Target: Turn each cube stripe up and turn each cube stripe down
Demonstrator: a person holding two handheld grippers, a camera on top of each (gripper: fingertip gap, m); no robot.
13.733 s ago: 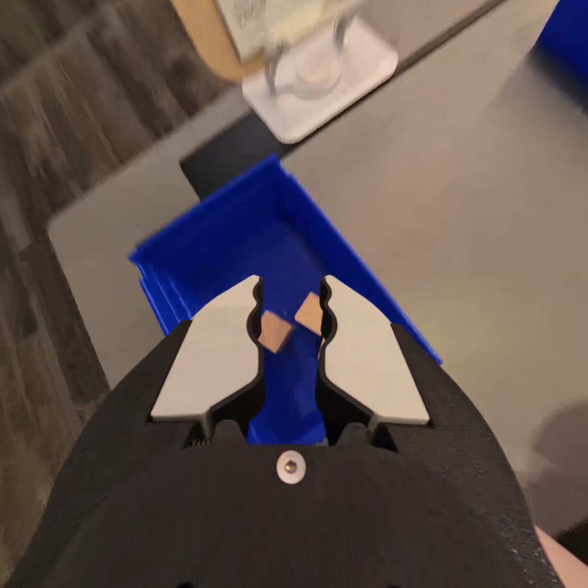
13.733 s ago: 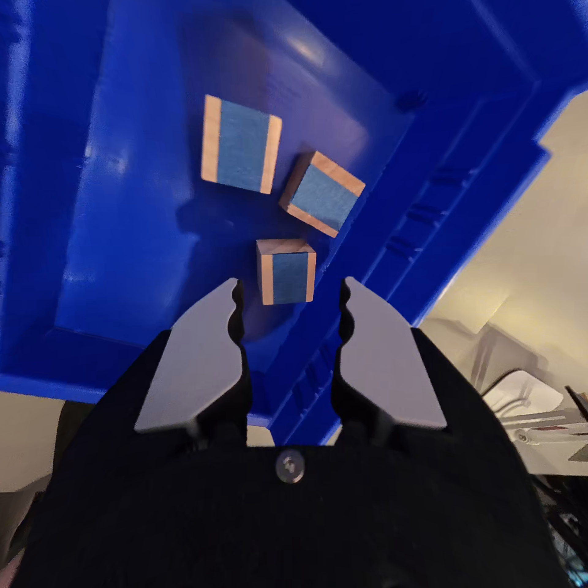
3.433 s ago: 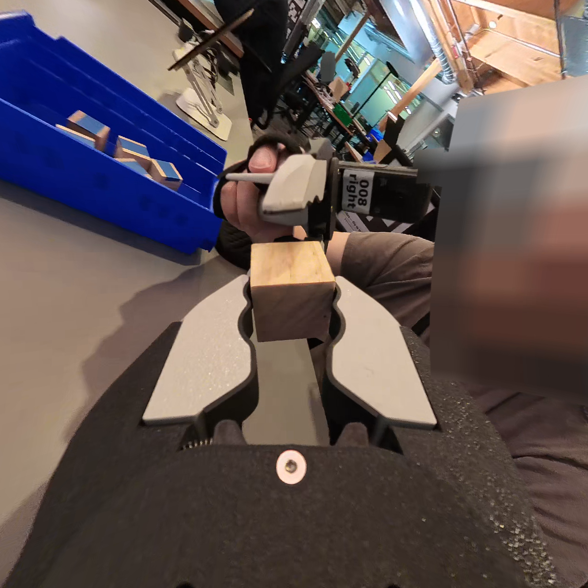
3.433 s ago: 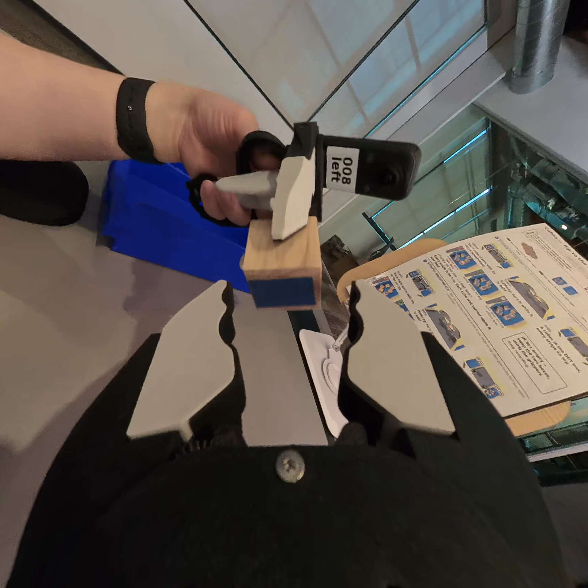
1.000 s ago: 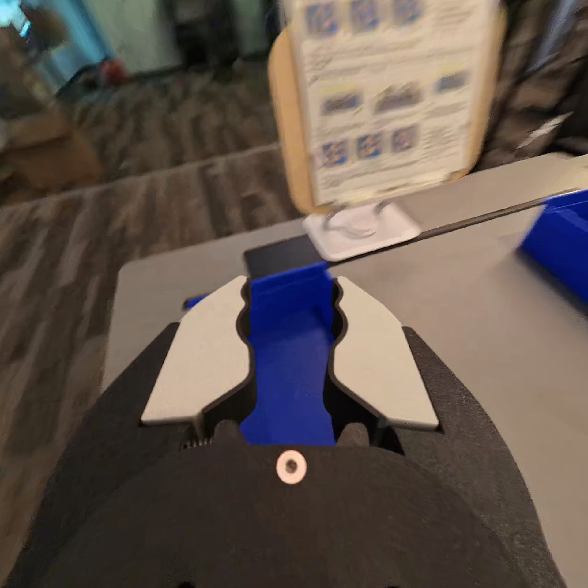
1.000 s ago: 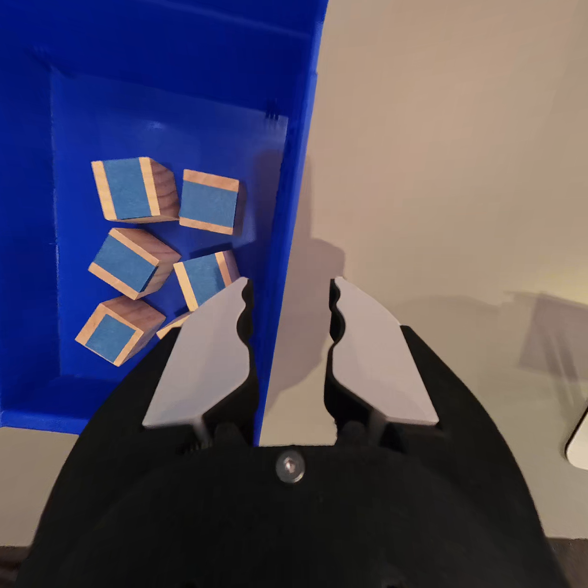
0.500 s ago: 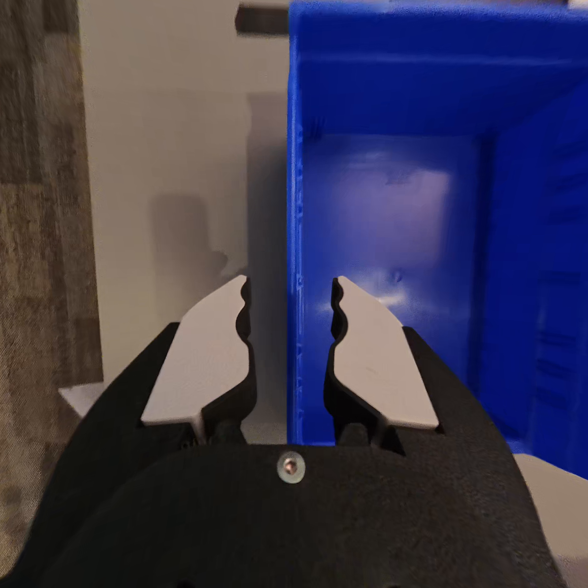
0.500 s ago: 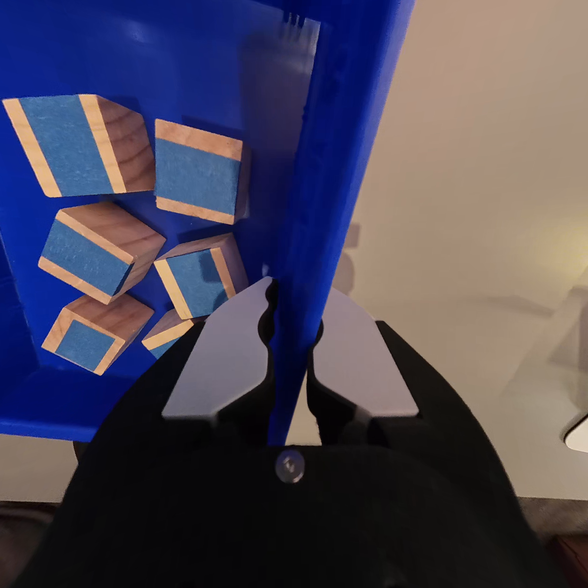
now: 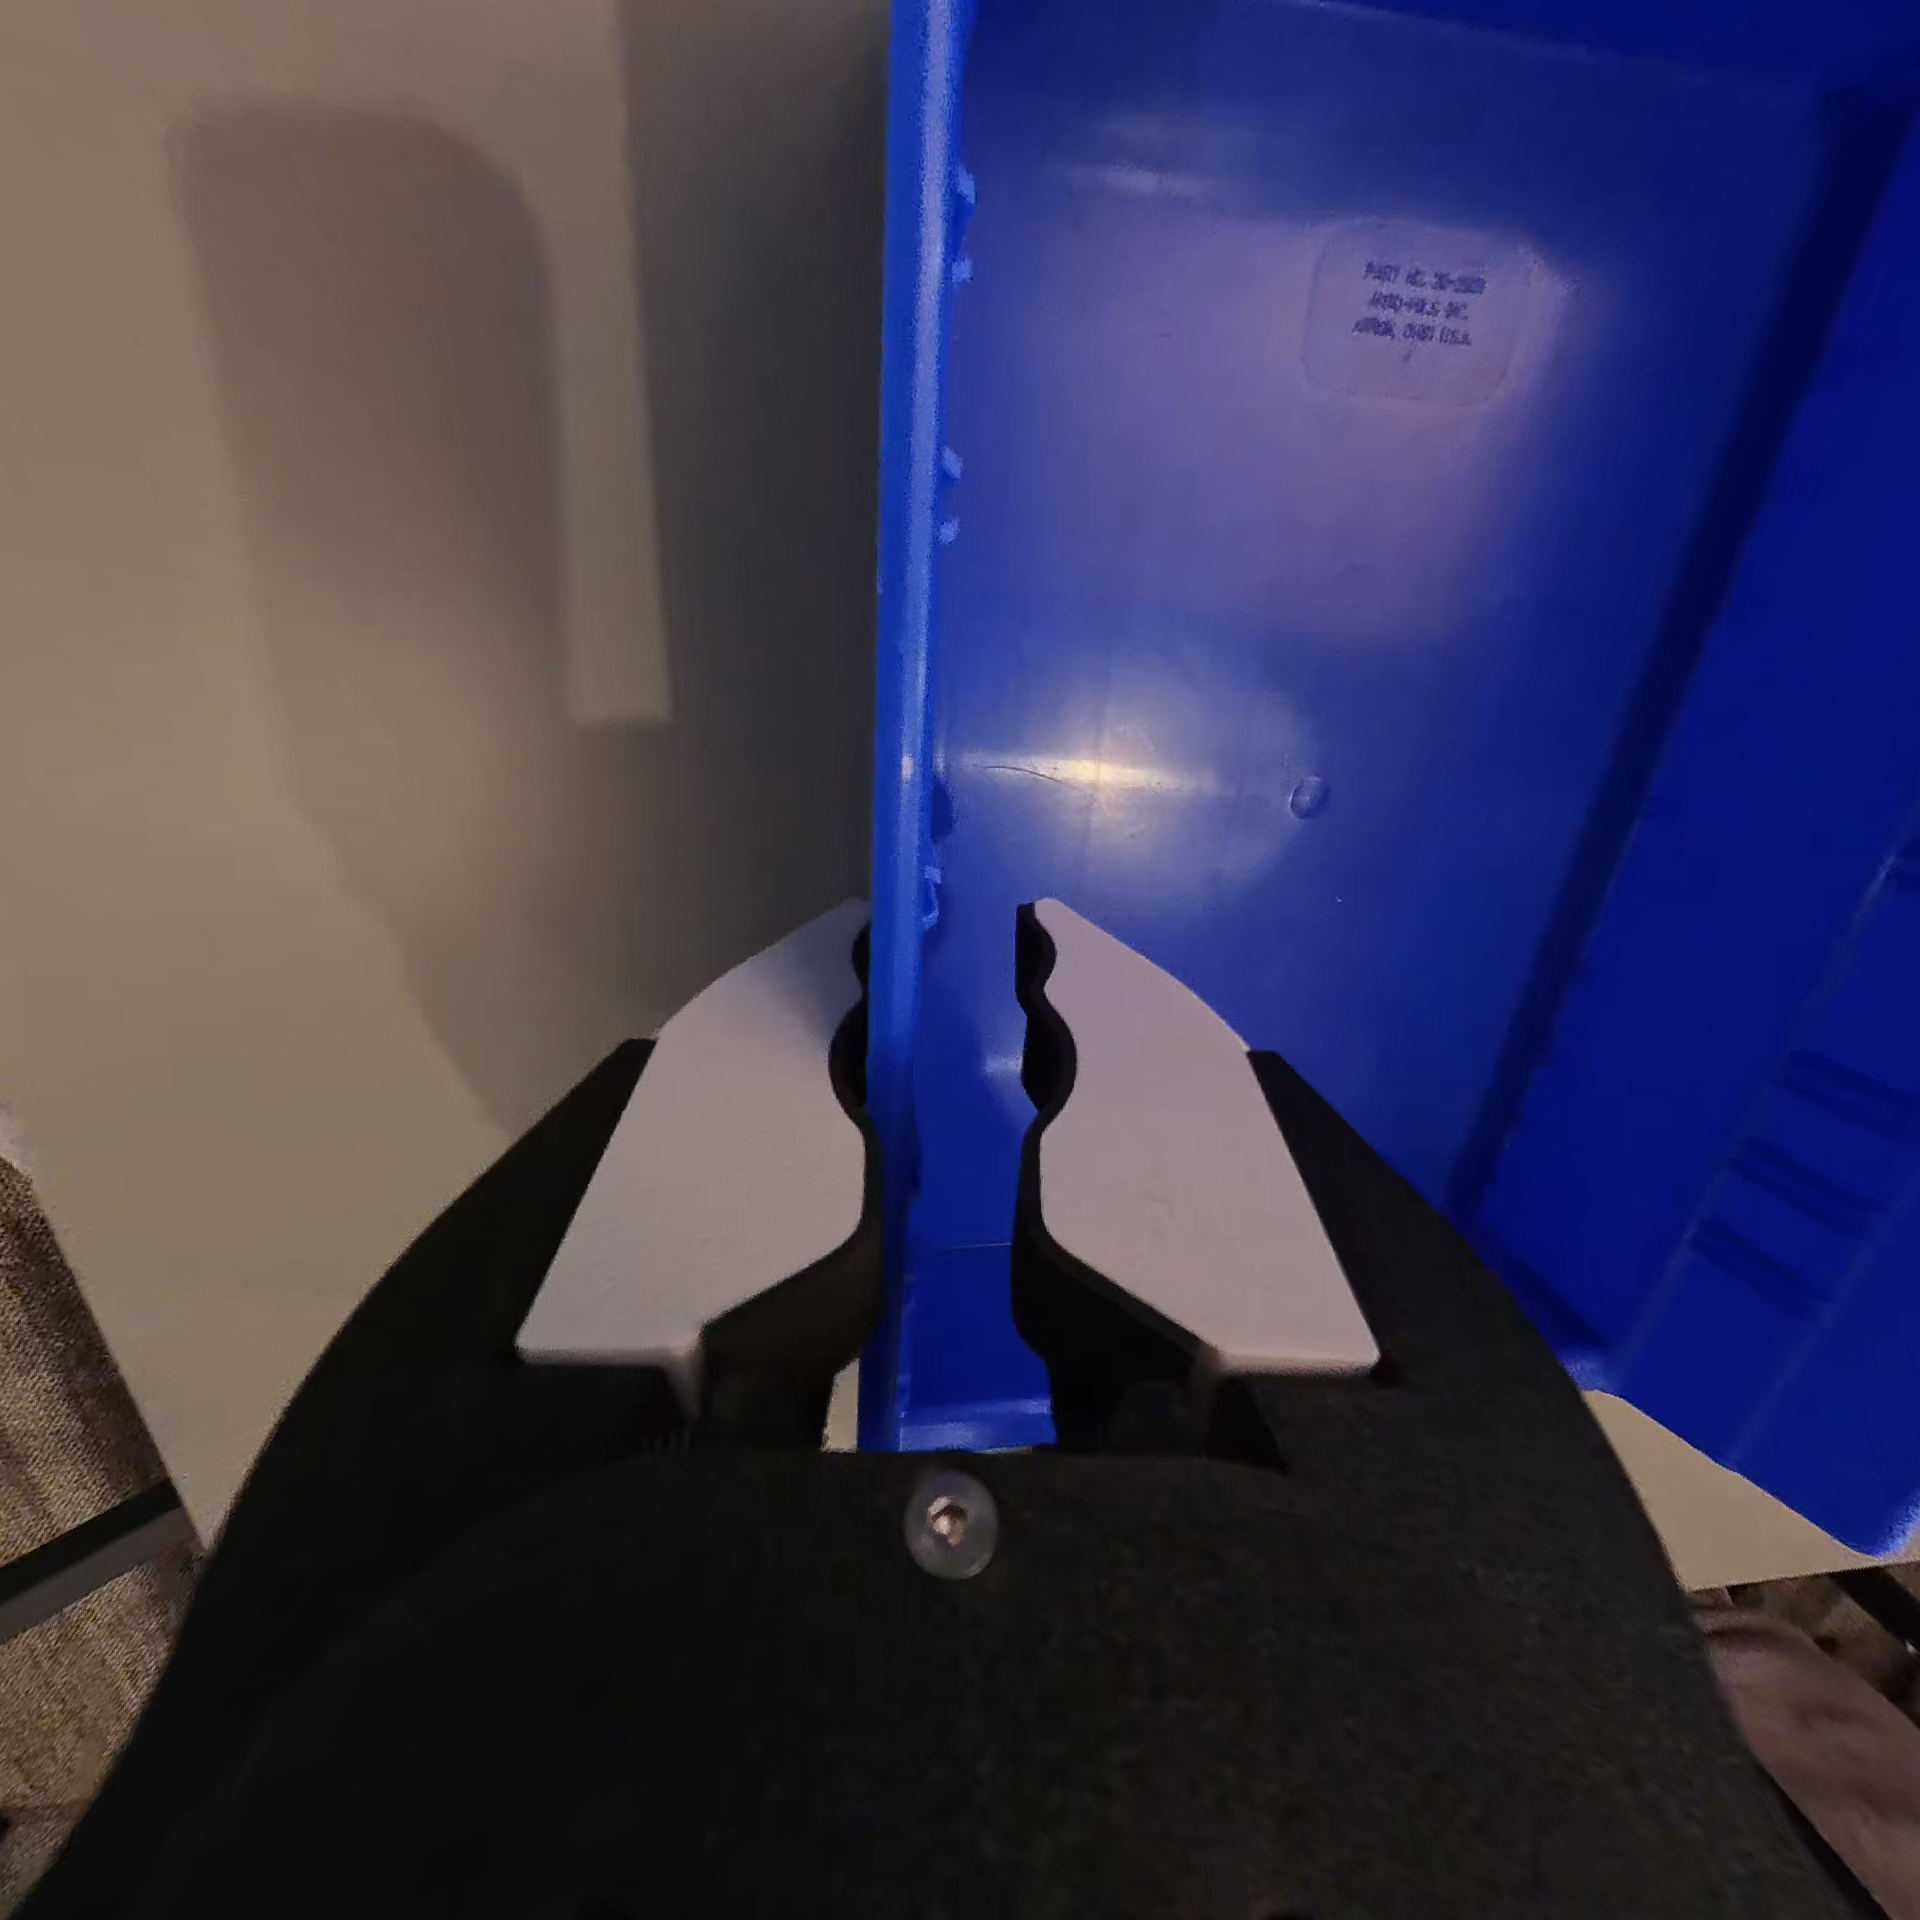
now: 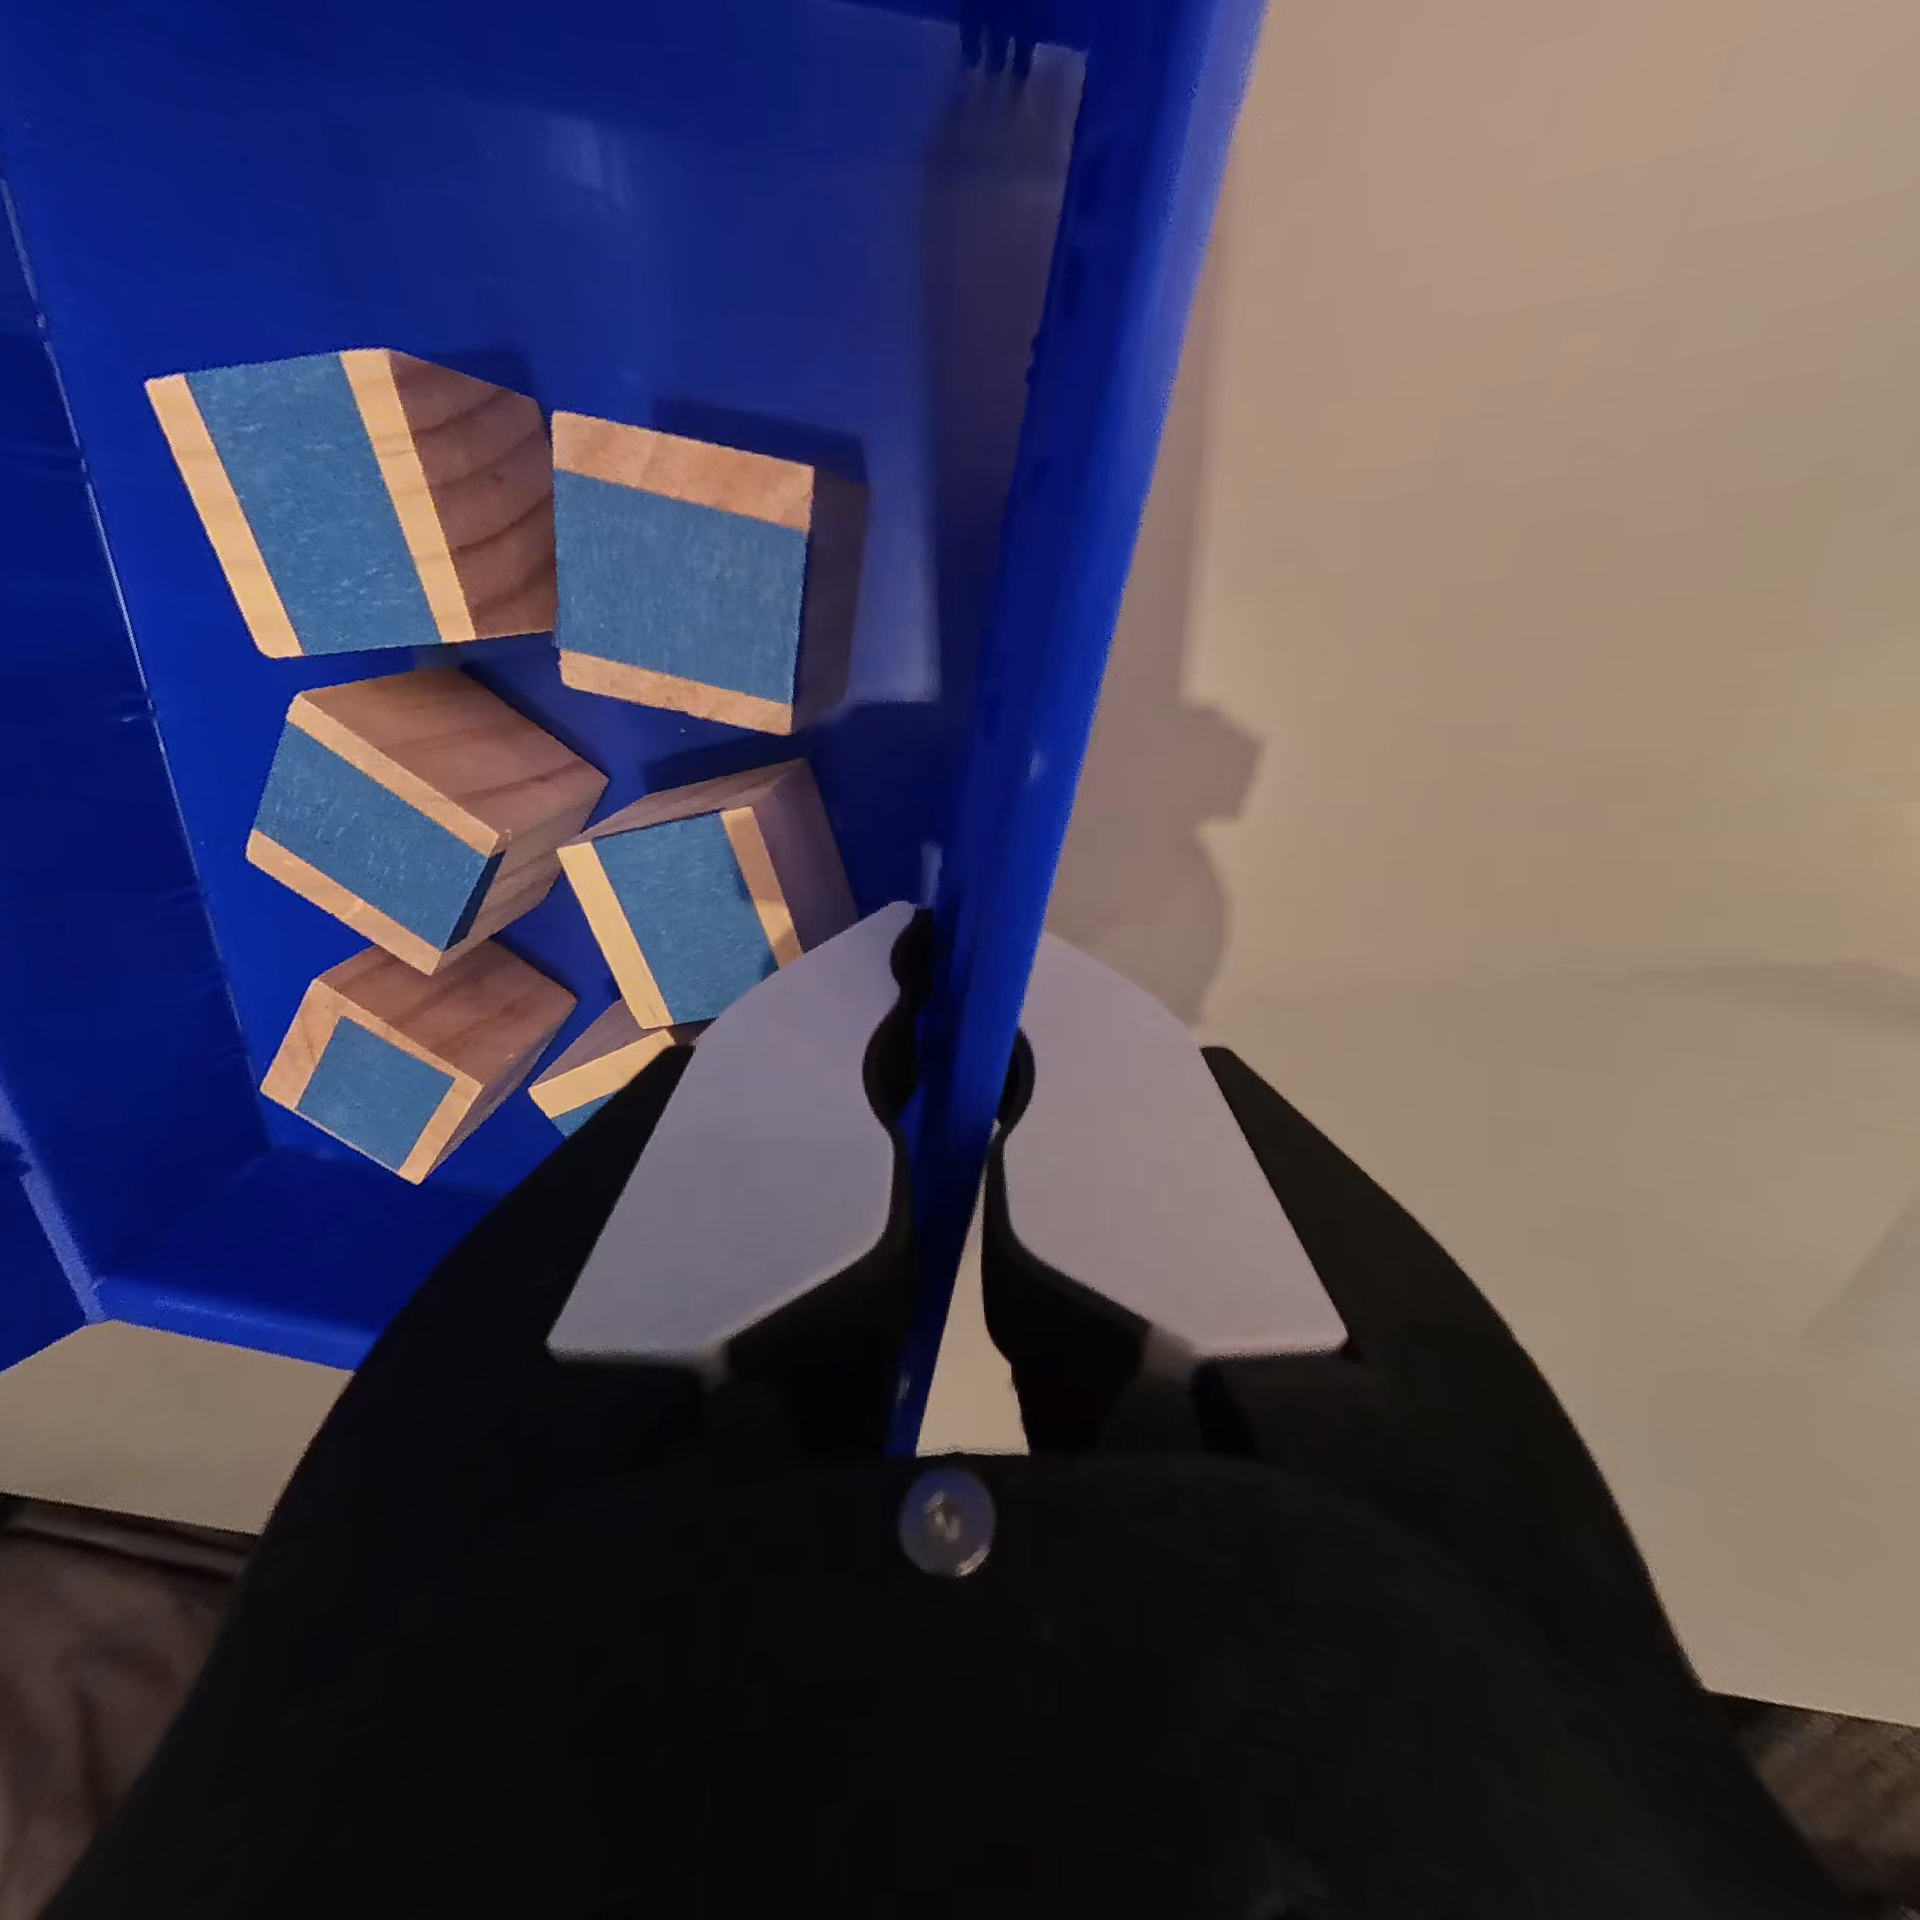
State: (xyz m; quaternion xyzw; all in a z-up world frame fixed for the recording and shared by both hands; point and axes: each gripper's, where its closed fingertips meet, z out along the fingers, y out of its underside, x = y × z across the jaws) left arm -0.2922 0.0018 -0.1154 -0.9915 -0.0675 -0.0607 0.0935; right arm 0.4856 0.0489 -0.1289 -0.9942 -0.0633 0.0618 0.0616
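Several wooden cubes lie in a blue bin (image 10: 1091, 416), each with a blue stripe face showing upward, such as one cube (image 10: 322, 509) at the far left, another (image 10: 681, 571) beside it and a third (image 10: 675, 904) nearest my fingers. My right gripper (image 10: 971, 935) is shut on this bin's right wall, one finger inside and one outside. In the left wrist view a second blue bin (image 9: 1247, 623) is empty. My left gripper (image 9: 940, 914) straddles its left wall (image 9: 904, 520). The outer finger touches the wall and the inner finger stands a little off it.
Both bins stand on a pale table (image 9: 312, 623), also seen in the right wrist view (image 10: 1558, 623). Grey carpet (image 9: 52, 1351) shows past the table's left edge. The table's near edge (image 10: 1818, 1714) runs at the lower right, with dark floor beyond.
My left gripper swung down from the stand to the empty bin, straddled its left wall and narrowed its fingers. My right gripper closed on the cube bin's right wall and stays shut.
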